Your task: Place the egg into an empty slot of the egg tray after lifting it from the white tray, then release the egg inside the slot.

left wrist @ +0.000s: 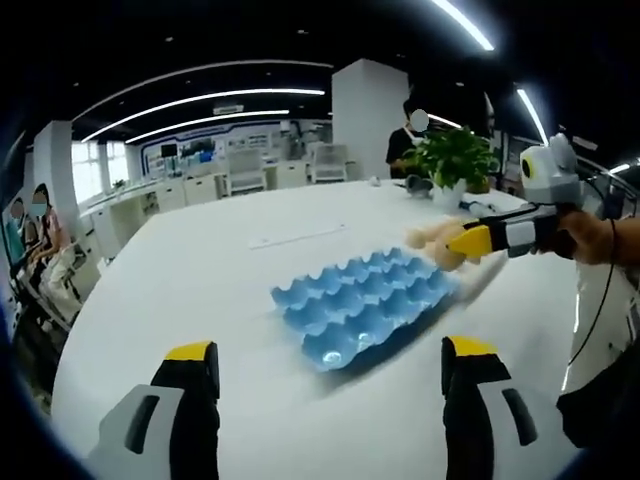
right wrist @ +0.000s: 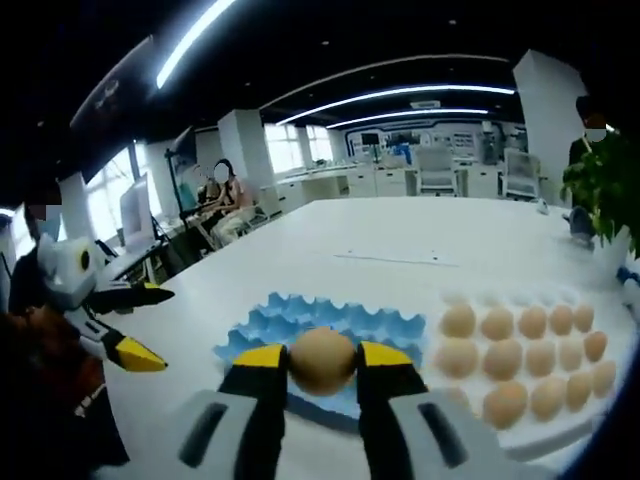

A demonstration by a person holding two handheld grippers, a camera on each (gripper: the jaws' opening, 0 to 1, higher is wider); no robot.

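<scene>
The right gripper (right wrist: pixel 322 365) clamps the egg (right wrist: pixel 322 360) between its jaws, lifted off the white tray (right wrist: pixel 612 395) and just above the blue egg tray (right wrist: pixel 300 318). Lowering and release remain. The left gripper (left wrist: pixel 330 365) is spread, idle.

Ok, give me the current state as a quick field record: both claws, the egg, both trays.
right claw: shut on the egg, held above the near edge of the blue egg tray
left claw: open, holding nothing, pointed at the blue egg tray
blue egg tray slots: visible ones empty
white tray: beside the blue tray, many eggs left in it
egg released: not yet
</scene>
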